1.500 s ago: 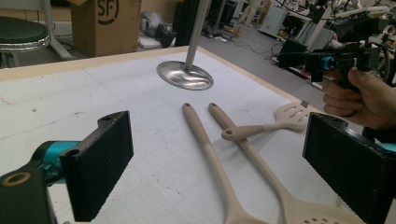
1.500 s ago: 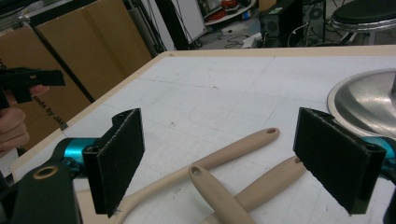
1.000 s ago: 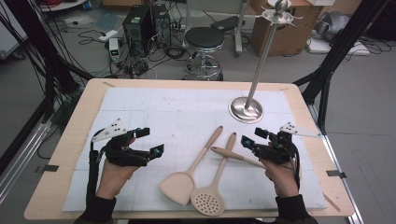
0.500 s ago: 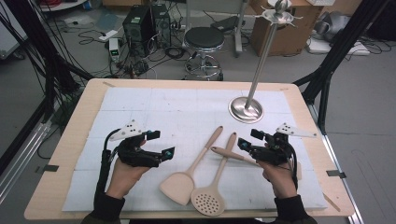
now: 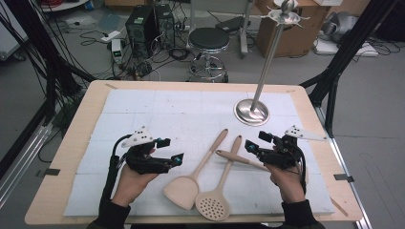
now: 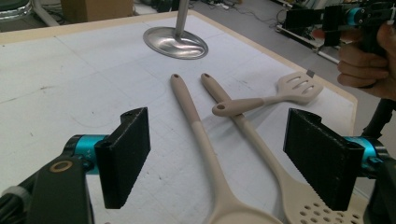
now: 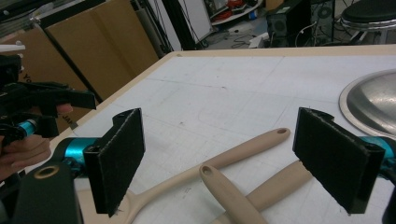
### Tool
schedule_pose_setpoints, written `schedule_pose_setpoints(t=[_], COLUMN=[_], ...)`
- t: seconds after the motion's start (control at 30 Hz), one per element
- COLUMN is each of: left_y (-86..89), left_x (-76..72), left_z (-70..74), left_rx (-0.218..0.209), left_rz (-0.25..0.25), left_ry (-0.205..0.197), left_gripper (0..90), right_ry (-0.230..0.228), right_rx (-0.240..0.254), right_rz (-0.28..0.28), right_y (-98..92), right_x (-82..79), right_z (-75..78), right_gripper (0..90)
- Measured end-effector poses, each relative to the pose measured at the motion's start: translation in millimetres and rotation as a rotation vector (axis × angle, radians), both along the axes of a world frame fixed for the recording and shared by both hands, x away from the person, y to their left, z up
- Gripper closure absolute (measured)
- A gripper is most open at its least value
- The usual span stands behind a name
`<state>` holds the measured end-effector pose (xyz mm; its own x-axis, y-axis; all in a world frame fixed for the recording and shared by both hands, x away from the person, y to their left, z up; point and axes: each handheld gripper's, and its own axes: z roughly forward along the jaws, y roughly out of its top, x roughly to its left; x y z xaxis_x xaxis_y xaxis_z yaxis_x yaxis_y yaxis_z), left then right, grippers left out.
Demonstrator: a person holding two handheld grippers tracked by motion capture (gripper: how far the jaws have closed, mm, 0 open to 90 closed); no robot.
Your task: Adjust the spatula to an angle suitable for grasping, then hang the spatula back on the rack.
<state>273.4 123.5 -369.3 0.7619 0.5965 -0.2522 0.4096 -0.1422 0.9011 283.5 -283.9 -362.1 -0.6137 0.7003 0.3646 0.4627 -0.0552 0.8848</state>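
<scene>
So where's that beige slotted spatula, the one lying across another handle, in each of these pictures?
High view: the beige slotted spatula lies right of centre, its handle crossing the perforated beige skimmer.
Left gripper view: upper right, slotted head toward the table edge.
Right gripper view: bottom centre, the handle end with its hanging hole.
Shared landmark: the round steel stand base.
</scene>
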Motion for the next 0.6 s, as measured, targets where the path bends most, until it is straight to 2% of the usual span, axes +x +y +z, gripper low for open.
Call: schedule_pose_setpoints(t=[0.33, 0.43, 0.6], left_y=[-1.9, -6.7, -18.6], left_x=[-0.4, -0.3, 0.6], left_z=[-0.3, -2.3, -7.8], left_rx=[0.003, 0.019, 0.07], left_rz=[-0.003, -0.017, -0.017], left_ry=[0.008, 0.025, 0.061], left_gripper=[23.3, 23.1, 23.6], right_ry=[-0.006, -0.002, -0.007], right_rx=[-0.002, -0.001, 0.005], right_rz=[-0.002, 0.0, -0.003], right_y=[-0.1, 0.4, -0.2], right_x=[0.8, 0.5, 0.2], right_z=[-0.6, -0.5, 0.0], right_gripper=[16.0, 16.0, 16.0])
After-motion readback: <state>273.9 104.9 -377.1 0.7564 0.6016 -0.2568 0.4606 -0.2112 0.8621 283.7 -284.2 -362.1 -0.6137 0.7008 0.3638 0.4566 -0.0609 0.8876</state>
